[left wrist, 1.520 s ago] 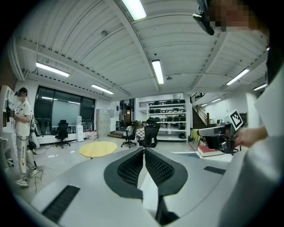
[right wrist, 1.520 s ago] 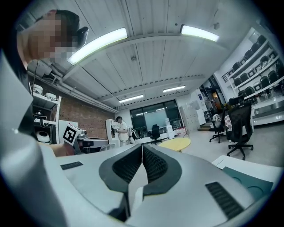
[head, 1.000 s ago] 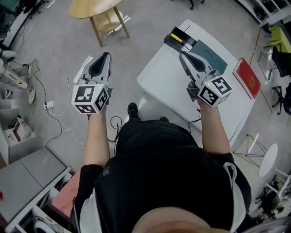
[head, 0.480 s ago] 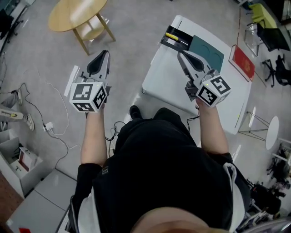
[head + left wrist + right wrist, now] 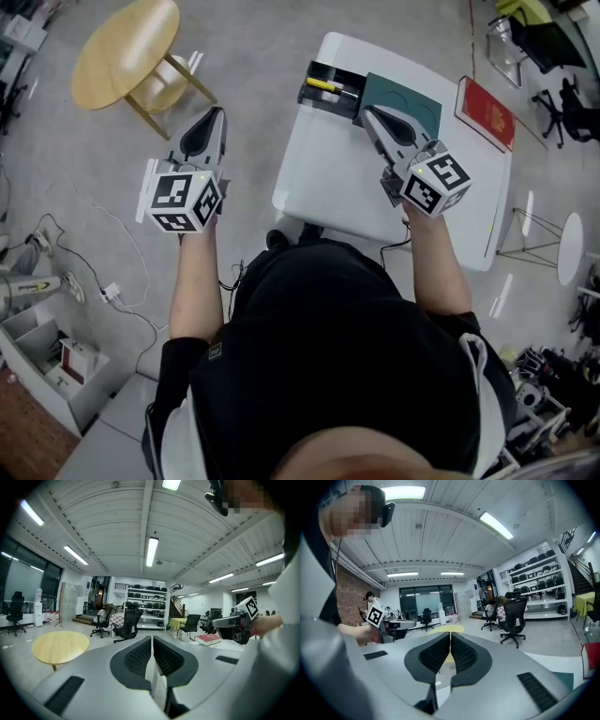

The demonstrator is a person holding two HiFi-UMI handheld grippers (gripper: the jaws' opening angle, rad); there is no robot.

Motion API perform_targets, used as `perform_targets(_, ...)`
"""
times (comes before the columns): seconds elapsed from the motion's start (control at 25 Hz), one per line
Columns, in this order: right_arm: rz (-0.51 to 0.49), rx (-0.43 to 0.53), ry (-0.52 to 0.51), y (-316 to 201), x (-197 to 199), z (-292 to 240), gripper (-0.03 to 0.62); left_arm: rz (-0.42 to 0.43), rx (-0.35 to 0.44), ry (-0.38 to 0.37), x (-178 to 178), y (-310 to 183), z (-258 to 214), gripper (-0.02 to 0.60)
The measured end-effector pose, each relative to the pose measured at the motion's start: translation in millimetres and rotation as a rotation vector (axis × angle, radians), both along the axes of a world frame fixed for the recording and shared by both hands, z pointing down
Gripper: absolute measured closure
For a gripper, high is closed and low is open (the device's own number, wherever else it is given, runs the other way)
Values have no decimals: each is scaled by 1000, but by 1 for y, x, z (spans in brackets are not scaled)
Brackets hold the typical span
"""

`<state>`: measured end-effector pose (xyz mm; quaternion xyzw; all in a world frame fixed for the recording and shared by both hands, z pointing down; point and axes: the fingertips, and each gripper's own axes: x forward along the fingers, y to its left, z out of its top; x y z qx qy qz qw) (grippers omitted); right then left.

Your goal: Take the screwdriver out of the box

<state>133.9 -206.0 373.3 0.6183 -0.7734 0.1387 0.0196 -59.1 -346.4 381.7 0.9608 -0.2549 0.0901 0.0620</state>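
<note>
A black open box (image 5: 330, 88) stands at the far left corner of the white table (image 5: 328, 178). In it lies the screwdriver (image 5: 323, 83) with a yellow handle. My right gripper (image 5: 367, 112) hovers over the table just right of the box, at the edge of a teal mat (image 5: 408, 97). Its jaws are shut on nothing, as the right gripper view (image 5: 450, 635) also shows. My left gripper (image 5: 217, 114) hangs over the floor left of the table, away from the box. It too is shut and empty (image 5: 152, 639).
A round wooden table (image 5: 127, 54) stands on the floor at the far left. A red book (image 5: 486, 112) lies at the white table's far right corner. Cables (image 5: 112, 281) trail on the floor at left; office chairs (image 5: 127, 623) and shelves stand farther off.
The head view has swung: the white table and the box have slid left in it. Both grippers moved along with the person, and the right one now sits beside the box. Jaws stay shut.
</note>
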Motion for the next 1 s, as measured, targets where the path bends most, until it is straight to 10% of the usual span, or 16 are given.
perform_targets(1.0, -63, -303, 177, -97, 62, 93, 560, 145, -27, -73, 83, -69, 37, 552)
